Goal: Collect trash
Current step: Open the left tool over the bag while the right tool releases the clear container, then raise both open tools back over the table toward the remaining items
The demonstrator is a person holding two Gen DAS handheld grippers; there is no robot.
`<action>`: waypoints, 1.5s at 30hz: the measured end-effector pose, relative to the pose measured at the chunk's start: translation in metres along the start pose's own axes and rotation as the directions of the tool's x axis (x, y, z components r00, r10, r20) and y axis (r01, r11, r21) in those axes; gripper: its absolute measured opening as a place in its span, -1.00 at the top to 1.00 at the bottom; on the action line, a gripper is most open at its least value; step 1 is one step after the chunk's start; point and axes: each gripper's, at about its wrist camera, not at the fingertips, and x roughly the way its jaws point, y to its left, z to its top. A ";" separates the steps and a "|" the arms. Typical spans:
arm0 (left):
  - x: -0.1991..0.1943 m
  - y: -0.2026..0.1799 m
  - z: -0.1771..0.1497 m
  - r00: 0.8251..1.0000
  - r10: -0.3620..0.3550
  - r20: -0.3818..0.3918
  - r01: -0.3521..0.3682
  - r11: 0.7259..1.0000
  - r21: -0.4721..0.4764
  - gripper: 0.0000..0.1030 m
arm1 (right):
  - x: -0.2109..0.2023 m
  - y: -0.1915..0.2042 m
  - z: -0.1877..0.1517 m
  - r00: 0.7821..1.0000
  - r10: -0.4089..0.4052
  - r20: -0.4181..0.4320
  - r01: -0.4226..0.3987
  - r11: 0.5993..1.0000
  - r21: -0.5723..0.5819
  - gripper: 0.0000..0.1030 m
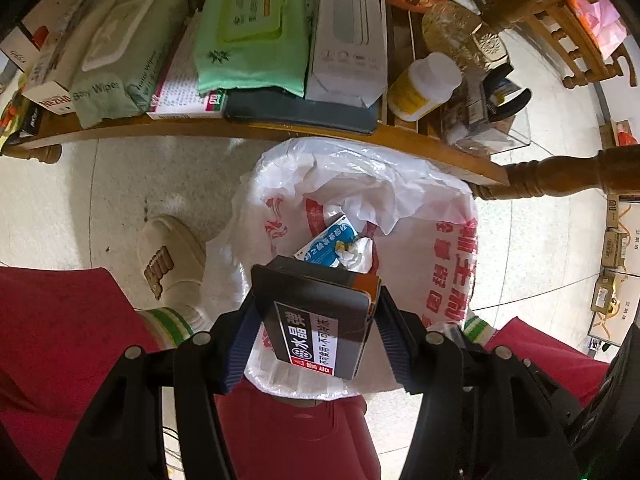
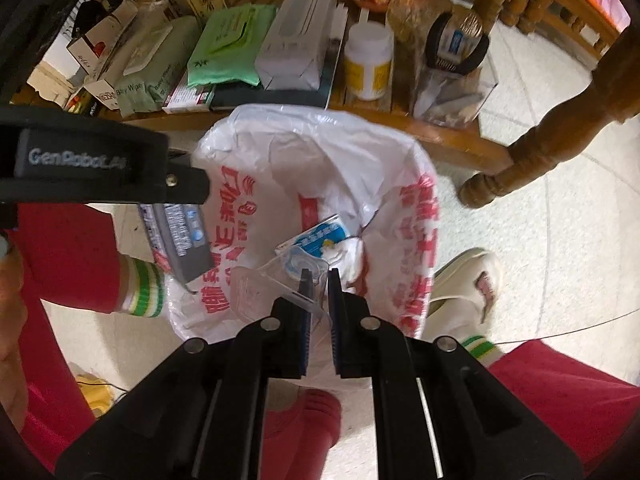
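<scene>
Hanging over the lined trash bin (image 1: 448, 240): dark box (image 1: 316, 320) gripped in left gripper (image 1: 316, 336) jaws; clear plastic blister pack (image 2: 276, 280) pinched by right gripper (image 2: 319, 292).

Both tools point down over the bin bag (image 1: 420, 200): left tool (image 1: 316, 320) clamped on a dark box (image 1: 316, 320), right tool (image 2: 318, 284) pinched tight on clear plastic packaging (image 2: 272, 280).

Left wrist view looking steeply down along its fingers, close above the white bag-lined bin (image 1: 404, 200), wooden shelf (image 1: 256, 130) at twelve o'clock, right wrist view likewise downward, same bin (image 2: 320, 144) and shelf (image 2: 400, 124) shared
</scene>
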 end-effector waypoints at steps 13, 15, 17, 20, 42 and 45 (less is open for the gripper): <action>0.025 -0.001 0.009 0.997 0.038 -0.070 -0.039 0.999 -0.018 -0.35 | 0.015 -0.005 0.004 1.000 0.004 -0.029 -0.004 1.000 0.020 0.13; 0.025 -0.002 0.009 0.997 0.049 -0.067 -0.050 0.999 -0.010 -0.39 | 0.015 -0.006 0.005 0.999 0.009 -0.031 -0.008 1.000 0.026 0.13; 0.025 -0.004 0.008 0.997 0.047 -0.067 -0.048 0.999 -0.006 -0.39 | 0.015 -0.006 0.005 0.999 0.013 -0.034 -0.012 1.000 0.027 0.12; 0.023 -0.006 0.007 0.996 0.060 -0.059 -0.060 0.998 0.007 -0.39 | 0.013 -0.005 0.006 0.999 0.015 -0.029 -0.015 1.000 0.023 0.12; -0.107 -0.003 -0.060 0.979 0.105 0.173 -0.137 0.973 0.185 -0.63 | -0.113 0.002 -0.011 0.978 0.094 0.187 -0.096 0.995 0.002 -0.58; -0.157 0.002 -0.071 0.971 0.057 0.232 -0.113 0.965 0.237 -0.67 | -0.162 -0.003 -0.010 0.957 0.102 0.273 -0.100 0.995 -0.019 -0.72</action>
